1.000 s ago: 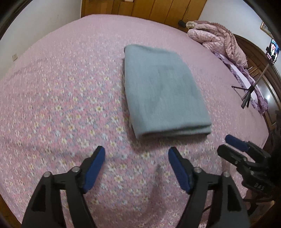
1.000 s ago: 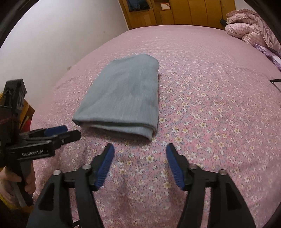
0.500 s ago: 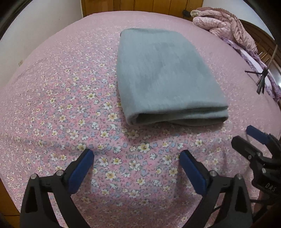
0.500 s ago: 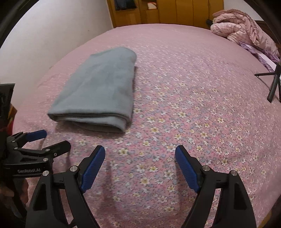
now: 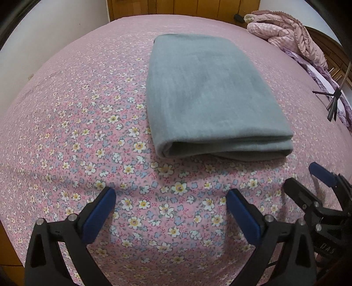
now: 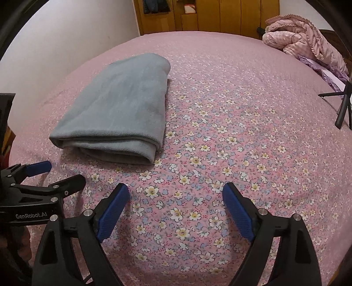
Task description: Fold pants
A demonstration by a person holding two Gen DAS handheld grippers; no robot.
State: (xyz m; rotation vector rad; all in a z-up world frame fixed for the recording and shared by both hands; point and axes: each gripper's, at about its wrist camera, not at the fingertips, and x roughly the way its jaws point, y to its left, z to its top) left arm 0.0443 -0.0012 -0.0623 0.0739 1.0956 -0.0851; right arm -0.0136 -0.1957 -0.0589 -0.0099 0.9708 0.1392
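The grey-blue pants (image 5: 209, 94) lie folded into a thick rectangle on the pink floral bedspread (image 5: 77, 132); the folded edge faces me. In the right wrist view the pants (image 6: 123, 110) lie to the upper left. My left gripper (image 5: 170, 209) is open and empty, just short of the near folded edge. My right gripper (image 6: 176, 204) is open and empty, over bare bedspread to the right of the pants. Each gripper also shows in the other's view, the right one (image 5: 316, 182) and the left one (image 6: 55, 173).
A crumpled pink quilt (image 5: 286, 30) lies at the bed's far right corner. A black tripod (image 6: 343, 103) stands on the right side of the bed. Wooden wardrobes (image 6: 198, 15) stand behind the bed, and a white wall (image 6: 55, 44) runs along its left side.
Both grippers have opened wider and dropped closer to the bedspread near the pants' front edge. The pants have not moved.
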